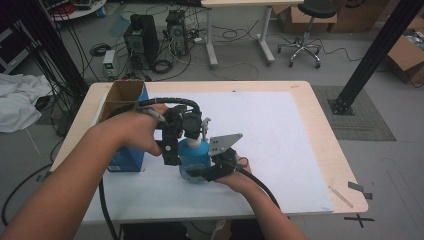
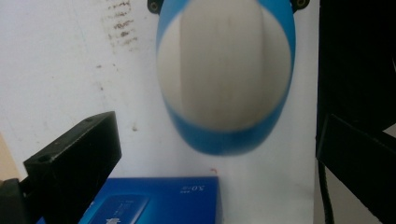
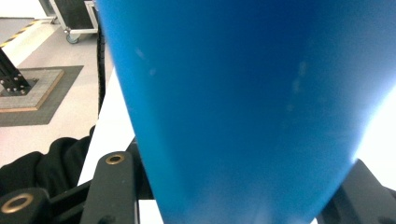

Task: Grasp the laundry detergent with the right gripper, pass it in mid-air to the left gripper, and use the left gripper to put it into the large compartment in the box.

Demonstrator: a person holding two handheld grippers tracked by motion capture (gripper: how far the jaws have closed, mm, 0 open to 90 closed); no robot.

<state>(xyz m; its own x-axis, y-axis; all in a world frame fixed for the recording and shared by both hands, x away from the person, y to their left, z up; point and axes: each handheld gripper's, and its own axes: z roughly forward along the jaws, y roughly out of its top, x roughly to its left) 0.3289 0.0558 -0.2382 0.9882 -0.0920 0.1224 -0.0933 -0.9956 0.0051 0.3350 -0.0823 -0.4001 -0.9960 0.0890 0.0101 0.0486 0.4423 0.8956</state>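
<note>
While the right tool (image 1: pixel 202 172) clamps the base of the blue bottle (image 1: pixel 195 156), its black jaws press against the bottle's sides in the right gripper view. The left tool (image 1: pixel 176 137) sits just beside the bottle, on the side away from the right tool, with its jaws apart and the bottle between them, untouched, in the left gripper view. The bottle stands upright on the white sheet (image 1: pixel 280 145) covering the tabletop (image 1: pixel 320 107). Beyond the left tool, an open blue box (image 1: pixel 125 107) rests near the tabletop's edge.
</note>
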